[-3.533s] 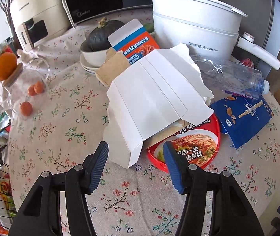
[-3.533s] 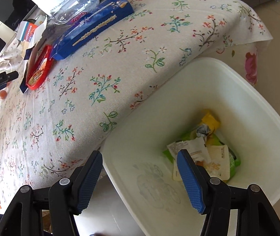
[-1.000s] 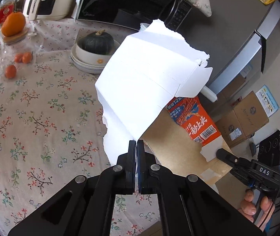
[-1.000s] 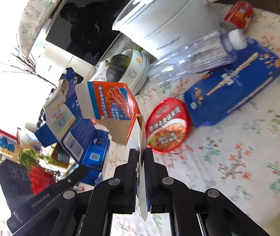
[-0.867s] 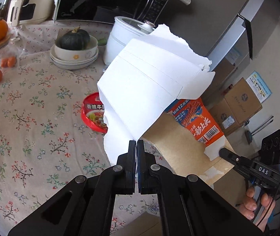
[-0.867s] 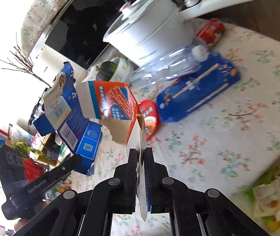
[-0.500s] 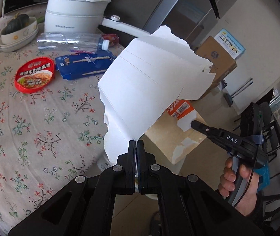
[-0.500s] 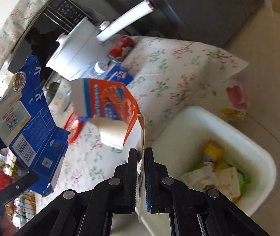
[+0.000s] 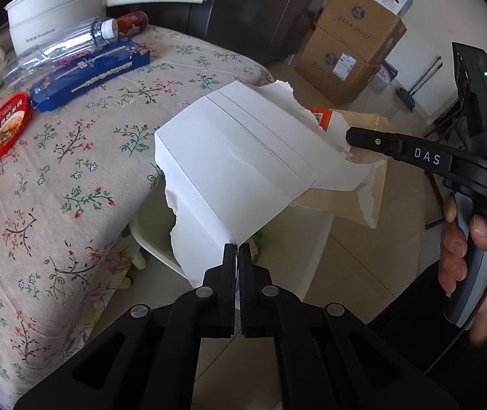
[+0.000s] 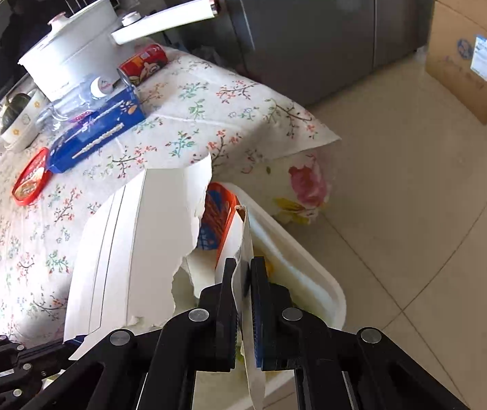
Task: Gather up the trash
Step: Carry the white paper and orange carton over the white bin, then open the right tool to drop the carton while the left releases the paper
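Observation:
My left gripper [image 9: 236, 249] is shut on the lower edge of a torn white carton [image 9: 236, 164], which hangs over the white bin [image 9: 151, 246] beside the table. Just right of it my right gripper [image 9: 347, 135], held in a hand [image 9: 462, 249], grips an orange carton [image 9: 346, 198] with a brown inside. In the right wrist view the right gripper [image 10: 243, 266] is shut on the orange carton's [image 10: 218, 218] thin flap, above the bin [image 10: 298, 263]. The white carton [image 10: 134, 239] hangs at its left and hides most of the bin's contents.
The flowered tablecloth [image 9: 72, 157] bears a red bowl lid [image 9: 2, 126], a blue snack pack [image 9: 89, 68], a crushed clear bottle [image 9: 59, 48], a red can [image 9: 132, 22] and a white pot [image 9: 55, 3]. Cardboard boxes [image 9: 352, 44] stand on the tiled floor beyond.
Both grippers closed on the cartons and carried them from above the table out past its edge to over the bin. The two cartons now hang close together.

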A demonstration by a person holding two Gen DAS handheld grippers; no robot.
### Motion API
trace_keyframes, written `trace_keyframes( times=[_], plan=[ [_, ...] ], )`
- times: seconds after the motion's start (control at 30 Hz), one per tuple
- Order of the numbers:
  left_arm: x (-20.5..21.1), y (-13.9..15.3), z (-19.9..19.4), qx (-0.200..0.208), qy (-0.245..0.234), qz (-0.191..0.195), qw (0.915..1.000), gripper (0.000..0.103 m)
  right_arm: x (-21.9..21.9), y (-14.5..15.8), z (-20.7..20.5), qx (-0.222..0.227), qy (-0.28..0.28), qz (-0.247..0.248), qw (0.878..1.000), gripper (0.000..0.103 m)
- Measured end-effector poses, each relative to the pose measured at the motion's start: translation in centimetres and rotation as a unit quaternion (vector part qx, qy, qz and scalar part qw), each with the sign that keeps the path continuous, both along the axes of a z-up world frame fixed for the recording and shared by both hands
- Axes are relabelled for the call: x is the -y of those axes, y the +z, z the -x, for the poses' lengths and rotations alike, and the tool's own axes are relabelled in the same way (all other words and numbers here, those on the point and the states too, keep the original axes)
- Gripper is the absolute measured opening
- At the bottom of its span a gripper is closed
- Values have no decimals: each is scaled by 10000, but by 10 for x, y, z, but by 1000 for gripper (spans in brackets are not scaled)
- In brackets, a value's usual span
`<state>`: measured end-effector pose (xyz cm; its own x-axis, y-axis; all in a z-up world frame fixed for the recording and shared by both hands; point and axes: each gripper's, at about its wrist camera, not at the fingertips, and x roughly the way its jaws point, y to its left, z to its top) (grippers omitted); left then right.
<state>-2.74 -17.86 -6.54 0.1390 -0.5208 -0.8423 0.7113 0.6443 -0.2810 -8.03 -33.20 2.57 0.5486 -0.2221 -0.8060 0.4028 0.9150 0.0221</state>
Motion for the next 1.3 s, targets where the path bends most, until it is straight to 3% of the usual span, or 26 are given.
trace_keyframes(
  times=[0.07,0.2,0.3,0.43,0.6,0.83,1.13,1.3],
  plan=[
    [-1,4,0,36,1,28,10000,1,0,-2,-2,-56,-52,174,9998,6],
    [-1,8,-1,185,-30,28,9998,1,2,-9,-8,-33,-79,39,10000,7],
    [-1,8,0,219,-62,1,9997,1,-1,-18,-14,-61,-65,-64,9999,12],
    [-3,7,0,251,-91,-14,9996,1,0,-28,-19,-195,-21,-616,9979,26],
    [-2,8,1,360,-169,-11,9992,1,1,-20,-15,-78,-161,-390,9991,29],
    [8,3,11,565,-390,-169,9975,1,16,-10,-6,165,-346,-769,9963,42],
    [31,-26,21,703,-698,-516,9937,1,27,-7,0,259,-572,-875,9942,43],
    [58,-67,21,509,-951,-809,9909,9,29,-7,0,294,-611,-898,9936,43]
  ],
)
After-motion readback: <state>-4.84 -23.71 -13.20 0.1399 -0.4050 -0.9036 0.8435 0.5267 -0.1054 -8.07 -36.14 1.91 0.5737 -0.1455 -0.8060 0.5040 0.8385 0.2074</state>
